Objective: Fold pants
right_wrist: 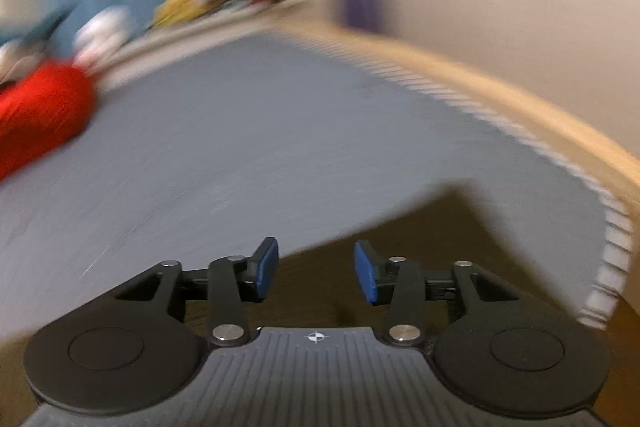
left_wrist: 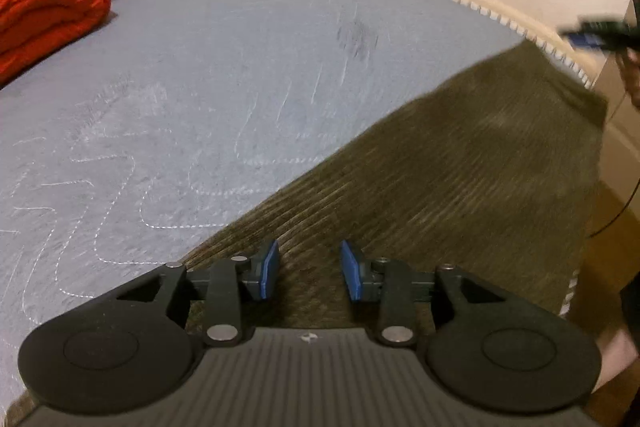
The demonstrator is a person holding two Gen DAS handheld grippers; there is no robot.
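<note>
One pair of olive corduroy pants (left_wrist: pixel 460 179) at four o'clock on one grey mattress (left_wrist: pixel 200 87), one red blanket (left_wrist: pixel 44 15) at ten, under two parted, empty claws: left gripper (left_wrist: pixel 309 269), right gripper (right_wrist: pixel 316 269).

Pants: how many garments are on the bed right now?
1: olive corduroy pants at the bed's near right edge, under both open grippers. The red roll far left looks like bedding.

No legible text or labels
</note>
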